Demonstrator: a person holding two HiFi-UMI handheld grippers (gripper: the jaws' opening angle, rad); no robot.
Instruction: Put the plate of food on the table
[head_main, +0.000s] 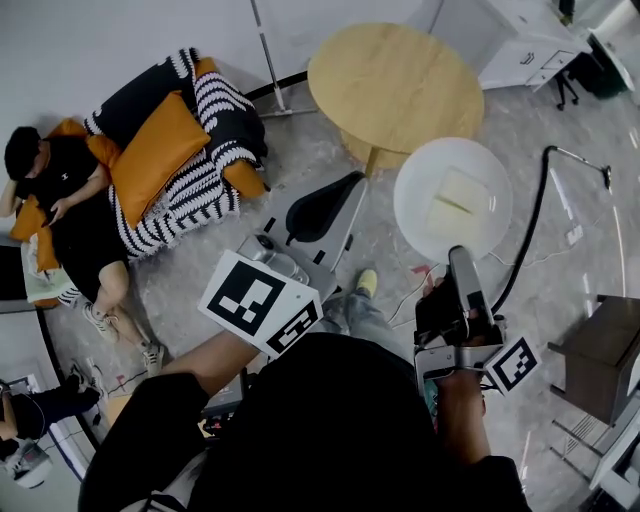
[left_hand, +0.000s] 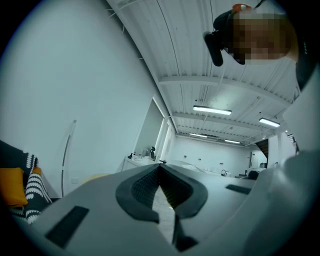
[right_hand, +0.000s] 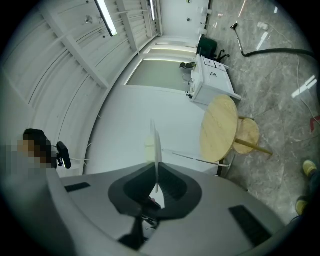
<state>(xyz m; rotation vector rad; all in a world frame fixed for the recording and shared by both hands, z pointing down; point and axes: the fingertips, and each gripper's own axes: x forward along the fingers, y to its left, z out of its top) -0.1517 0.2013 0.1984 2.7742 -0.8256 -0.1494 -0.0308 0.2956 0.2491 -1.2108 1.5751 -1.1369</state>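
Note:
In the head view a white plate (head_main: 425, 180) carries pale slices of food (head_main: 456, 201) and is held level above the floor. My right gripper (head_main: 459, 252) is shut on its near rim. The right gripper view shows the plate (right_hand: 156, 145) edge-on between the pads of the right gripper (right_hand: 157, 186). The round wooden table (head_main: 395, 85) stands just beyond the plate, and it appears too in the right gripper view as the table (right_hand: 219, 127). My left gripper (head_main: 350, 183) hangs left of the plate, shut and empty. Its pads meet at the tips of the left gripper (left_hand: 160, 169).
A sofa (head_main: 185, 150) with orange cushions and a striped blanket stands at the left, and a person (head_main: 60, 205) sits beside it. A white cabinet (head_main: 510, 40) is behind the table. A black cable (head_main: 530, 225) runs over the floor. A dark stool (head_main: 600, 350) is at the right.

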